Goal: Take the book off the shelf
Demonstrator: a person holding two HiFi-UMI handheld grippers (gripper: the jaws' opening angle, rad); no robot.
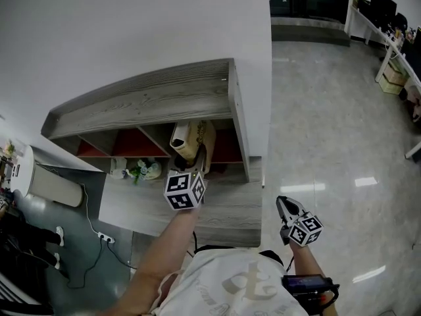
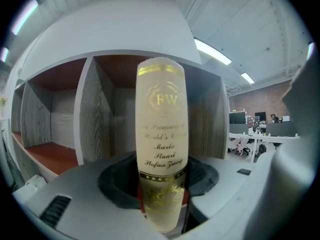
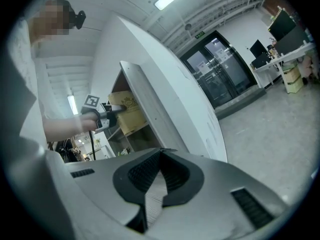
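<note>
A cream book [image 1: 191,140] with gold lettering on its spine [image 2: 162,129] stands in a compartment of the grey wooden shelf [image 1: 151,97], which has red inner boards. My left gripper [image 1: 200,155] reaches into that compartment and is shut on the book's spine, its pads [image 2: 197,176] pressed against both sides. The right gripper view shows the same grip from the side, the book [image 3: 129,111] leaning out a little past the shelf front. My right gripper [image 1: 282,204] hangs apart, to the right of the shelf over the floor, its jaws [image 3: 160,156] shut on nothing.
Small white and green items [image 1: 139,170] sit in the compartment left of the book. A lower grey ledge [image 1: 223,209] juts out under my left arm. A white appliance [image 1: 49,183] and a power strip [image 1: 105,237] lie at the left. Desks [image 1: 395,64] stand far right.
</note>
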